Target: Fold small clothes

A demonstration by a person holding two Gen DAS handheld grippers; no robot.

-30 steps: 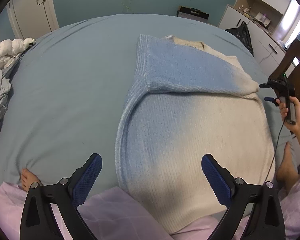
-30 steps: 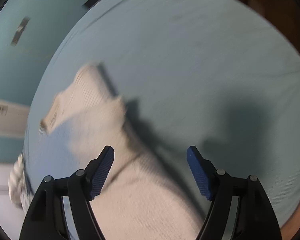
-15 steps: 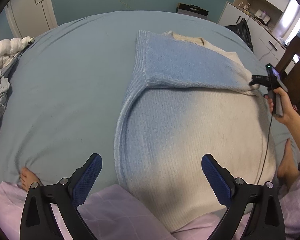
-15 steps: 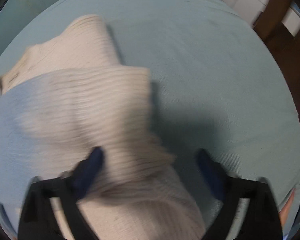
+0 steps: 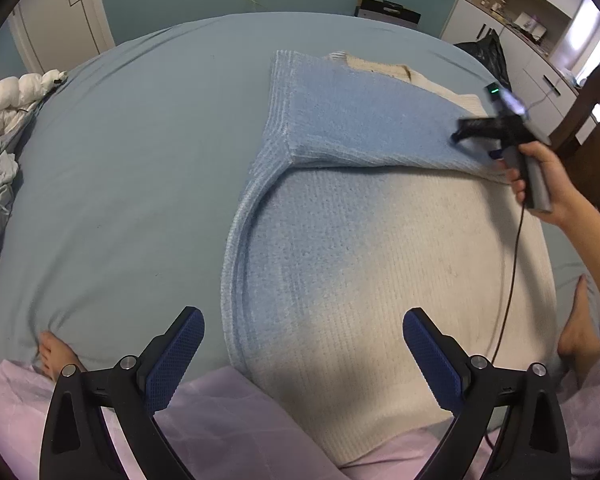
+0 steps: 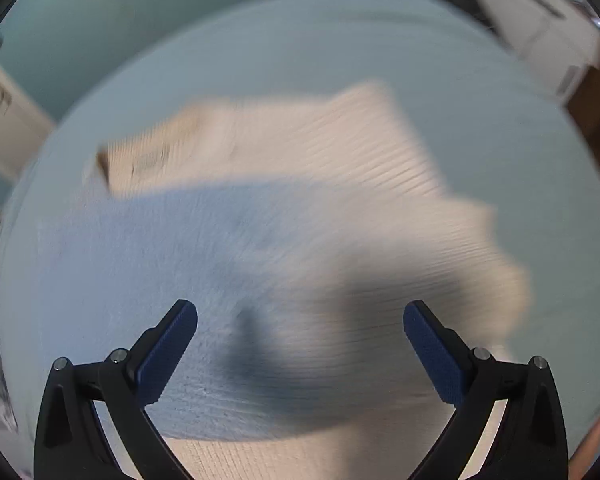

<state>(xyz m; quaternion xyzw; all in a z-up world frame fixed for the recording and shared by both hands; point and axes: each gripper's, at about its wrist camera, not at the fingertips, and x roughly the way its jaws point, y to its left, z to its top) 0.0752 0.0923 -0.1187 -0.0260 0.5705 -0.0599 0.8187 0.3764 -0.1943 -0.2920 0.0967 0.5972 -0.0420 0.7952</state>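
Left gripper (image 5: 303, 354) hovers with jaws spread wide, the blue-and-cream sweater (image 5: 364, 248) lying flat on the bed (image 5: 132, 160) from twelve to four o'clock. Right gripper (image 6: 300, 350), jaws also spread and empty, hangs over the blurred sweater's folded-over sleeve at twelve o'clock.

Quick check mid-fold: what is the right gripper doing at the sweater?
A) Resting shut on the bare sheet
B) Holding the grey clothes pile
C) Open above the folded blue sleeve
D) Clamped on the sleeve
C: the right gripper has its jaws spread wide with nothing between them, above the sweater and its folded blue sleeve.
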